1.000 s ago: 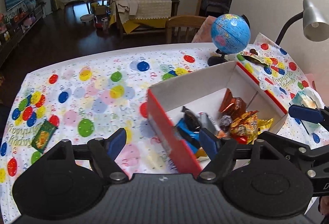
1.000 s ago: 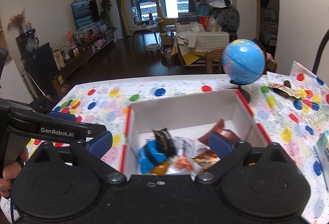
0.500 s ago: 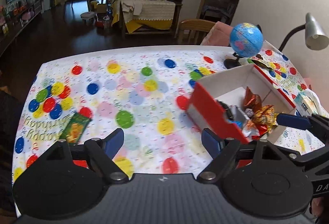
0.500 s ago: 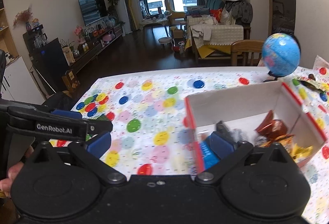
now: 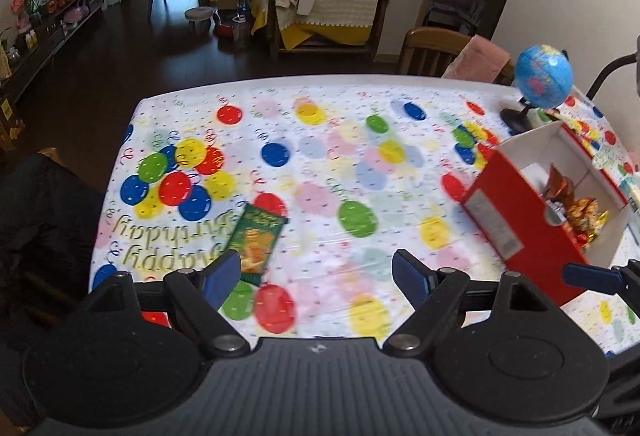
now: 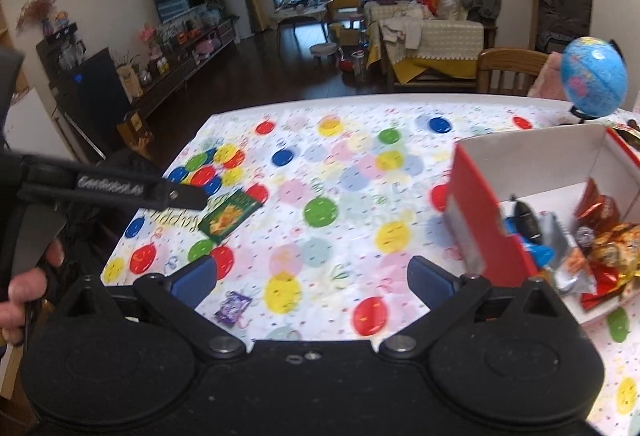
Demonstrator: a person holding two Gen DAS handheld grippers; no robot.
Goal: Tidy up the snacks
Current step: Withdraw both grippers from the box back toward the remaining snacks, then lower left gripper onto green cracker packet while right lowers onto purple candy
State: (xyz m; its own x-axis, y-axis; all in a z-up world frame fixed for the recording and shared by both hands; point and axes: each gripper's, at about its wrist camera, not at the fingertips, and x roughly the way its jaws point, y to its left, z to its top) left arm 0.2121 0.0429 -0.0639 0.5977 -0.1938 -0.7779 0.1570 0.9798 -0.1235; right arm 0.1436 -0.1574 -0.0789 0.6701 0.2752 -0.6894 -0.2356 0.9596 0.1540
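Note:
A red box with white inside point(image 5: 516, 216) stands at the table's right and holds several wrapped snacks point(image 6: 600, 240); the box also shows in the right wrist view point(image 6: 488, 220). A green snack packet point(image 5: 256, 238) lies flat on the balloon tablecloth at the left, also in the right wrist view point(image 6: 230, 214). A small purple packet point(image 6: 233, 307) lies near the table's front edge. My left gripper point(image 5: 316, 276) is open and empty, its left finger just beside the green packet. My right gripper point(image 6: 312, 278) is open and empty above the cloth, left of the box.
A blue globe point(image 5: 543, 76) stands at the back right next to a lamp arm point(image 5: 608, 70). A wooden chair point(image 5: 432, 50) stands behind the table. The left gripper's body point(image 6: 112, 190) crosses the right wrist view at the left.
Both grippers have swung left, away from the box, toward the left part of the table. The green packet now lies close to the left gripper. Both stay open.

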